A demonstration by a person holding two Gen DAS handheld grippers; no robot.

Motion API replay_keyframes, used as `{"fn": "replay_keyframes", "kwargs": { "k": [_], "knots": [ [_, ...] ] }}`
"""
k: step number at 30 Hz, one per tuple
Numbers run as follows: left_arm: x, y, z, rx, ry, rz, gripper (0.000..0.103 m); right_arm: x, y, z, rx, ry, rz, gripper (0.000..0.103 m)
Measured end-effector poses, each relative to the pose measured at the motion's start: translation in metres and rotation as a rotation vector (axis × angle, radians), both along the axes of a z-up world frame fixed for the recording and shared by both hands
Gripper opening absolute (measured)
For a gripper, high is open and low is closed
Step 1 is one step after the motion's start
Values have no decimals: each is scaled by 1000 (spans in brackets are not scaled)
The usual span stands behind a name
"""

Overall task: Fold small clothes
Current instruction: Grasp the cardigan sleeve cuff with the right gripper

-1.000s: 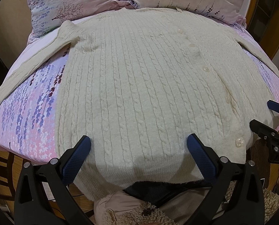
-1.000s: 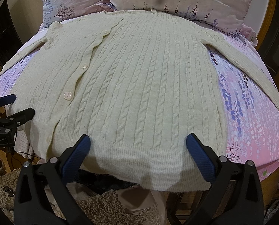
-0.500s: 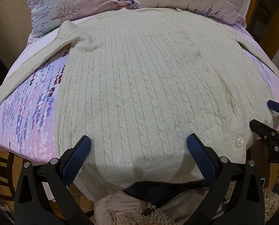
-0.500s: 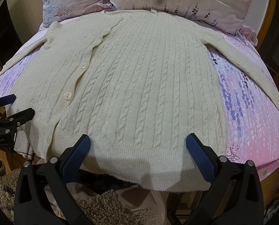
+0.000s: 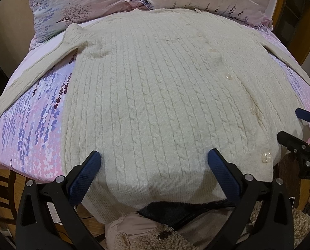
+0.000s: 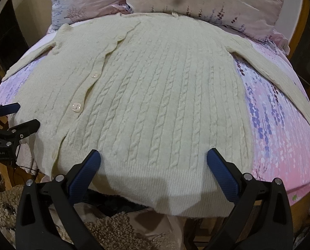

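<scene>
Left claw (image 5: 154, 160): spread wide, gripping nothing, blue pads poised over the hem at the bottom of the frame.
Right claw (image 6: 153, 159): likewise wide apart and empty, low in its frame above the ribbed hem.
Cardigan (image 6: 155, 95): cream cable-knit, lying flat and buttoned on the bed (image 6: 280, 141), filling the middle, hem hanging over the near edge.
Sleeves: stretched out toward both sides.
Pillows (image 5: 88, 2): two, along the top, just behind the collar.

Cardigan (image 5: 155, 95) hem's middle sags over bed (image 5: 29, 137) edge, underside hidden. Right sleeve (image 6: 280, 79) cut by frame edge. Right claw (image 5: 296, 125) half out of left view; left claw (image 6: 13, 116) likewise. Upper buttons (image 5: 212, 51) blurred.
</scene>
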State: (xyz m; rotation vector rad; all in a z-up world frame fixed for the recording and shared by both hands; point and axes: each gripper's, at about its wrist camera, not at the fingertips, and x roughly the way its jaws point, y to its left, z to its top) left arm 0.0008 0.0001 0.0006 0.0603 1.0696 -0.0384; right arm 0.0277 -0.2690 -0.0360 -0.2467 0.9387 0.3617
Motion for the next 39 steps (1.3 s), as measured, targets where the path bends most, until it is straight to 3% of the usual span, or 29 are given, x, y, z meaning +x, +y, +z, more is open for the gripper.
{"fn": "replay_keyframes", "kwargs": {
  "k": [4, 11, 15, 18, 27, 34, 39],
  "knots": [
    [5, 3, 2, -15, 1, -15, 102, 8, -13, 9, 85, -19, 2, 101],
    [27, 18, 11, -118, -19, -5, 102, 73, -99, 42, 462, -4, -278, 101],
    [50, 27, 20, -123, -58, 15, 102, 109, -141, 45, 660, 8, -395, 79],
    [65, 30, 28, -130, -86, 16, 102, 142, -159, 38, 771, 57, -462, 73],
    [111, 28, 44, -162, -165, -7, 102, 197, -161, 12, 832, 149, -556, 63],
    [133, 24, 51, -244, -206, -44, 102, 205, -186, 12, 807, 79, -702, 39],
    [151, 24, 51, -232, -207, -48, 102, 198, -225, 12, 790, 22, -844, 31]
  ]
}}
